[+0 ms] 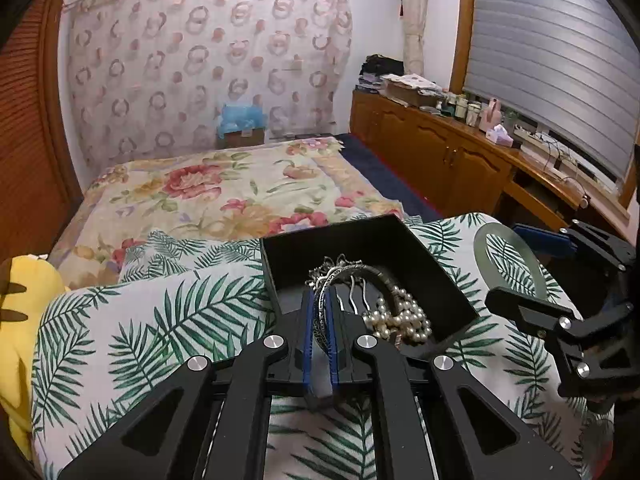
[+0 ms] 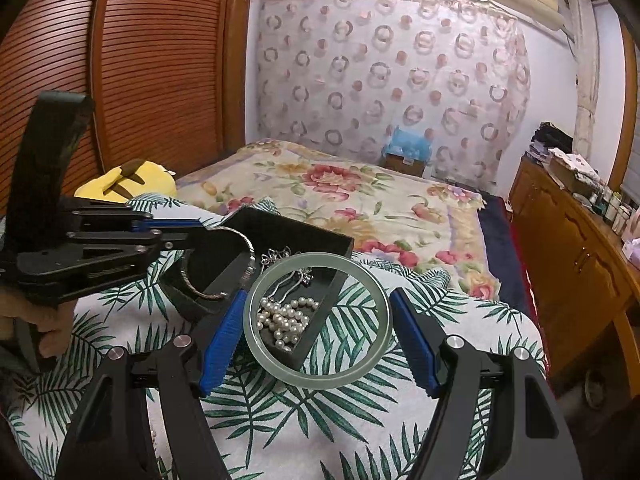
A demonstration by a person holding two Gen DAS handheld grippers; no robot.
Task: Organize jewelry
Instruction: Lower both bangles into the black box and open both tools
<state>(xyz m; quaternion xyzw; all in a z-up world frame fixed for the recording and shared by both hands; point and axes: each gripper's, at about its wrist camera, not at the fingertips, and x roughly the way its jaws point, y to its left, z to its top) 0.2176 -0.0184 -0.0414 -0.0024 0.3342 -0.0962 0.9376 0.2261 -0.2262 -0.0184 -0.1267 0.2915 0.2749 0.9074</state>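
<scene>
Jewelry mostly boxed, two bangles left to settle

The black box (image 1: 400,240) sits on the palm-leaf cover (image 1: 140,320) and already holds a pearl string (image 2: 284,320), a silver chain (image 2: 280,258) and silver hairpins (image 1: 352,296); the left gripper (image 1: 320,308) is clamped on a silver bangle (image 1: 340,276) held at the box's near rim, apparently about to drop it in; the right gripper (image 2: 316,320) has its blue pads (image 2: 222,336) spread wide either side of a pale green jade bangle (image 2: 316,320), whether touching it I cannot tell, near the box's corner and not clearly inside it; releasing both into the box looks like what is left
</scene>
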